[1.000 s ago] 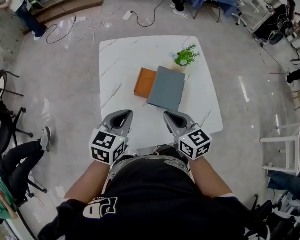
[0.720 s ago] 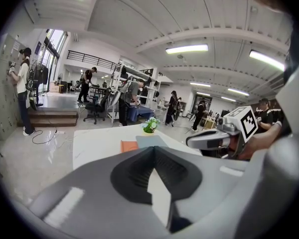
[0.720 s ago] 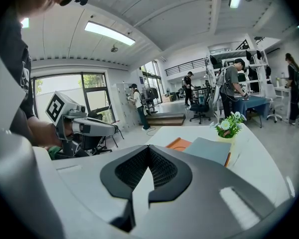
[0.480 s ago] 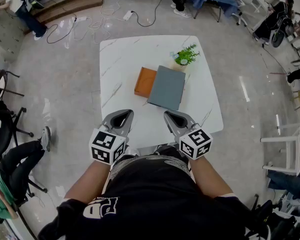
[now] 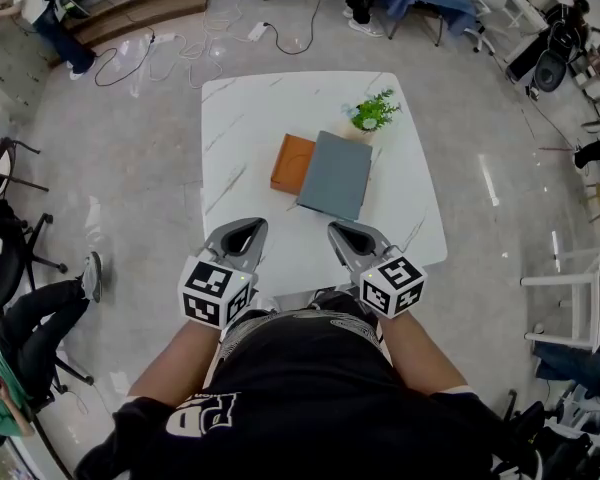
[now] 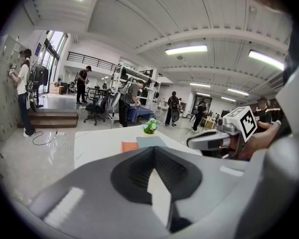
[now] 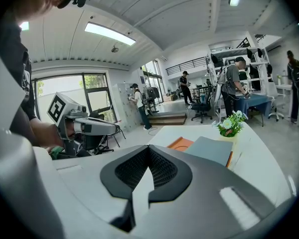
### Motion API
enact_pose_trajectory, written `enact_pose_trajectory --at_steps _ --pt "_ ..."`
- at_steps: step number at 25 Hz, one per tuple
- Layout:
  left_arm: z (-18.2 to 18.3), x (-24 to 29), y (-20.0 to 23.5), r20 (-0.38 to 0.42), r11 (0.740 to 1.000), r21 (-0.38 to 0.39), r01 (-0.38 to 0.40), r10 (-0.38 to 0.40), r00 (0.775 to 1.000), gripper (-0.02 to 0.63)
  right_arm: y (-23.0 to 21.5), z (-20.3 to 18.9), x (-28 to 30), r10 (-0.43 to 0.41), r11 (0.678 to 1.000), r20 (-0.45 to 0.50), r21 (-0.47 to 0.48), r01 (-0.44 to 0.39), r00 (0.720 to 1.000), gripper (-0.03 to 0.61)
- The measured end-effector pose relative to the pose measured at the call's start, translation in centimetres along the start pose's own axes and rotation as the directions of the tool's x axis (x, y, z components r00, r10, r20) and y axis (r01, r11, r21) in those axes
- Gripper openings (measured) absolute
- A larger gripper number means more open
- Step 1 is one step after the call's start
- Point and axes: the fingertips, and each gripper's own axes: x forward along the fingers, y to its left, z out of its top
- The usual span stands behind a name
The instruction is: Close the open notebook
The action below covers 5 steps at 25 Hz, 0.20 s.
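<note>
Left gripper (image 5: 242, 228) and right gripper (image 5: 343, 231), both pressed together, hang at the near edge of the marble table (image 5: 250, 118); cables (image 5: 180, 53) cross the glossy floor (image 5: 110, 168).

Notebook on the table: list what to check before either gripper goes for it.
1. Left gripper empty: ok, jaws together on nothing.
2. Right gripper empty: ok, the same.
3. Jaws ready to take a cover: not ok, both pairs shut.
4. Grippers at the notebook: not ok, both hang at the near edge of the table, apart from it.
5. Notebook open: cannot tell; a grey face lies flat with an orange part at its left.
6. Plant clear of the notebook: cannot tell; it stands right by the far corner.
</note>
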Motion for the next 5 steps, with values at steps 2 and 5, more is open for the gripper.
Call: enact_pose_trajectory --at_steps 2,5 --pt "0.02 -0.08 -0.07 0.0 1.0 0.001 0.001 -0.001 1.0 0.058 0.06 0.03 -0.04 -0.001 1.0 0.0 0.001 0.001 1.0 0.0" --pt "0.06 -0.25 -0.19 0.002 1.0 0.002 0.002 -0.002 1.0 0.058 0.18 0.03 -0.13 -0.002 1.0 0.0 0.001 0.002 1.0 0.0"
